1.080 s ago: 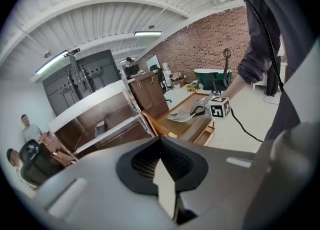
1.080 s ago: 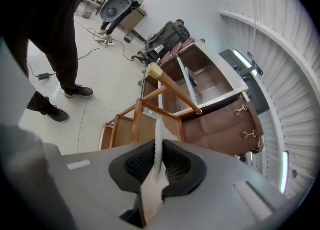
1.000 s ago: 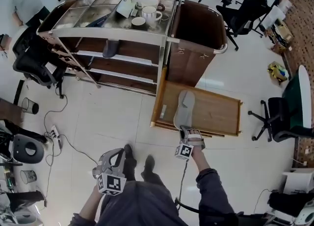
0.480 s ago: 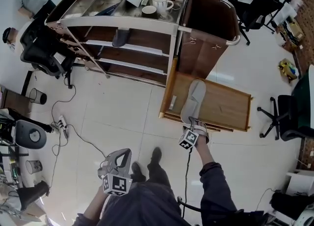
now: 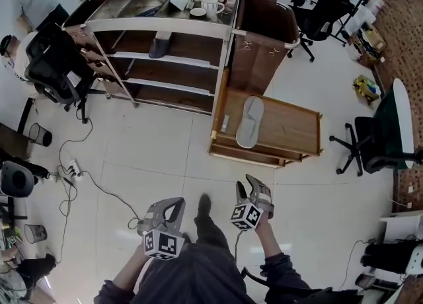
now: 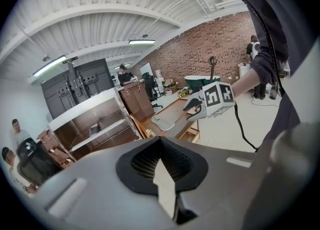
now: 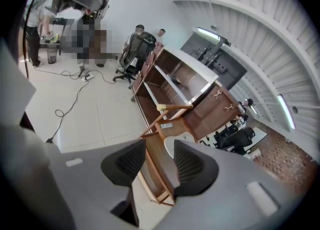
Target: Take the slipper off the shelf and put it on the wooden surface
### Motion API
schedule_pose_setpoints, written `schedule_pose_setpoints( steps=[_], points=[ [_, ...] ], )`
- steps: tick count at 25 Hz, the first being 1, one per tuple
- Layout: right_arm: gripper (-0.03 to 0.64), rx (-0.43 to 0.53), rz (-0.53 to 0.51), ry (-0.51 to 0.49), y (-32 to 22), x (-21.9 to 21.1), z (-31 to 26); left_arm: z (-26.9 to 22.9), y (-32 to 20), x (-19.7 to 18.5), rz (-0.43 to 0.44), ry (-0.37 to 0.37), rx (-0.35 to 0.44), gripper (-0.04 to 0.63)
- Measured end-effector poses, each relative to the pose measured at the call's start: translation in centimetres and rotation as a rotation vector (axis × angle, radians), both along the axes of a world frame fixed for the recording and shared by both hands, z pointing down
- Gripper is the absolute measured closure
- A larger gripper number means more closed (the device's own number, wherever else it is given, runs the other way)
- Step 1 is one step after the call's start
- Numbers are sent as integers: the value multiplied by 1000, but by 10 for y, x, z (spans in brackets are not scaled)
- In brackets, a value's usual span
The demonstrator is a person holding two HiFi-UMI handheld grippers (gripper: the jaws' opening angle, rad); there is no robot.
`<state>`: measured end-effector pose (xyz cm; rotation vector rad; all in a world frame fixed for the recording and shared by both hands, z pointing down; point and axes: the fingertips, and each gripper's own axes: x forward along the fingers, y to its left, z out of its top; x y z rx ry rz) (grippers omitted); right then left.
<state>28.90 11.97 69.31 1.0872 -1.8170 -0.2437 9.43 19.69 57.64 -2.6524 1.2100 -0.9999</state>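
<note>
Right hand-held gripper (image 7: 160,161): released, with its two dark ribbed pads standing clearly apart and nothing between them or touching them. Through the gap show only the floor and the near edge of the low wooden desk (image 5: 291,134). In the head view this gripper hangs over the white floor, well apart from the desk.

Left hand-held gripper (image 6: 160,144): clenched, its pads meeting at the tips with only a thin wedge of floor visible below them; it grips nothing.

The slipper (image 5: 249,121) is pale grey, long and rounded at both ends. It lies flat on the left part of the desk, lengthwise toward the brown cabinet (image 5: 264,38), just beside a small white object (image 5: 225,123).

To the left stands the metal shelf (image 5: 165,65), carrying a second, dark slipper (image 5: 158,46) on an upper board and cups (image 5: 206,4) on top.
</note>
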Motion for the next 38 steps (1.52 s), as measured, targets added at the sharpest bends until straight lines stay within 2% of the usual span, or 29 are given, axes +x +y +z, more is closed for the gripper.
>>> schedule_pose_setpoints(
  steps=[7, 10, 12, 15, 18, 21, 25, 38],
  points=[
    [477, 138, 35, -46, 155, -49, -109, -15, 117, -5, 91, 38, 58, 578],
    [492, 187, 40, -35, 210, -61, -132, -13, 161, -6, 117, 43, 63, 578],
    [495, 211, 44, -26, 239, -63, -137, -13, 183, -7, 136, 35, 72, 578],
    [513, 240, 59, -19, 269, -69, -148, -12, 202, -10, 162, -22, 122, 578],
    [546, 250, 62, -16, 286, -76, -151, -15, 209, -22, 167, -72, 167, 578],
    [612, 257, 53, -20, 297, -83, -155, -22, 213, -35, 137, -69, 178, 578],
    [615, 267, 38, -4, 308, -80, -162, -25, 223, -35, 110, -49, 178, 578],
    [615, 277, 16, -35, 325, -68, -180, -34, 251, -17, 105, -32, 161, 578]
  ],
)
